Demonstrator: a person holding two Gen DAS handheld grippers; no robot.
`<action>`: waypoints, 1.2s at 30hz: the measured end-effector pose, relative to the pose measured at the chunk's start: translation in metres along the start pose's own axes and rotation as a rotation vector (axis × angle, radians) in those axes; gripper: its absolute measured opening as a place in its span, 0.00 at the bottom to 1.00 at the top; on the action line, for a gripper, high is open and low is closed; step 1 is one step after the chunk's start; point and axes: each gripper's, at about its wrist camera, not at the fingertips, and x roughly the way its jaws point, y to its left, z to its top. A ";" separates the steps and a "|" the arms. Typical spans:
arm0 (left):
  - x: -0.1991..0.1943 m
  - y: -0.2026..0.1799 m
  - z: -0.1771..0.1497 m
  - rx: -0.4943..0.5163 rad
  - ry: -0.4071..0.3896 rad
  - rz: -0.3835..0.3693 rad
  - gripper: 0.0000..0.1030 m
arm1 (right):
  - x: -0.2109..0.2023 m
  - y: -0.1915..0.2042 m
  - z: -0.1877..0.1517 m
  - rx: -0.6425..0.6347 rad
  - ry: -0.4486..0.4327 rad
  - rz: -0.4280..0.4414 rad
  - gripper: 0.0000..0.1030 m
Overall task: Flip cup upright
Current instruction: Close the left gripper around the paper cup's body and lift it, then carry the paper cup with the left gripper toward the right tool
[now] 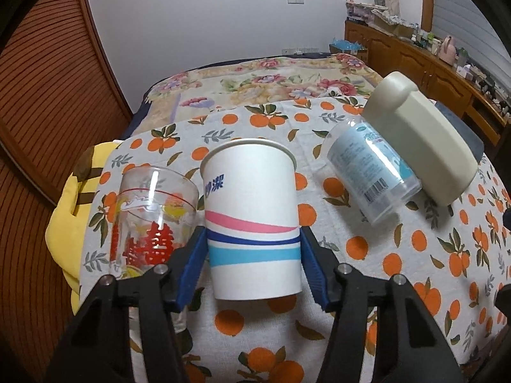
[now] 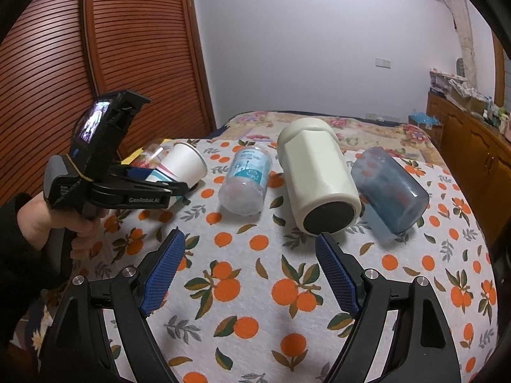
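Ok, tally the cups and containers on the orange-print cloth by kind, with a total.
Paper cup: 1
Printed clear glass: 1
Clear labelled plastic cup: 1
Cream mug: 1
Blue translucent cup: 1
Total: 5

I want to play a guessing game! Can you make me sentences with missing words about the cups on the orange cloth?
The left gripper is shut on the ____ cup.
The glass beside it has big ____ characters.
The cream mug is lying on its ____.
The right gripper is ____ and holds nothing.

Missing words: paper; red; side; open
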 end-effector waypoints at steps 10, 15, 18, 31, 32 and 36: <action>-0.055 -0.021 -0.021 -0.001 -0.070 -0.069 0.55 | -0.019 -0.007 -0.006 0.018 -0.004 -0.022 0.83; -0.079 -0.044 -0.038 -0.001 -0.090 -0.135 0.55 | -0.038 -0.015 -0.010 0.029 -0.009 -0.042 0.83; -0.087 -0.058 -0.048 -0.002 -0.085 -0.174 0.55 | -0.048 -0.021 -0.013 0.040 -0.011 -0.048 0.83; -0.097 -0.118 -0.078 0.007 -0.060 -0.280 0.55 | -0.075 -0.047 -0.038 0.085 0.009 -0.088 0.83; -0.097 -0.120 -0.078 0.007 -0.060 -0.282 0.55 | -0.076 -0.048 -0.040 0.089 0.011 -0.089 0.83; -0.095 -0.128 -0.077 0.005 -0.058 -0.290 0.55 | -0.078 -0.053 -0.045 0.099 0.019 -0.095 0.83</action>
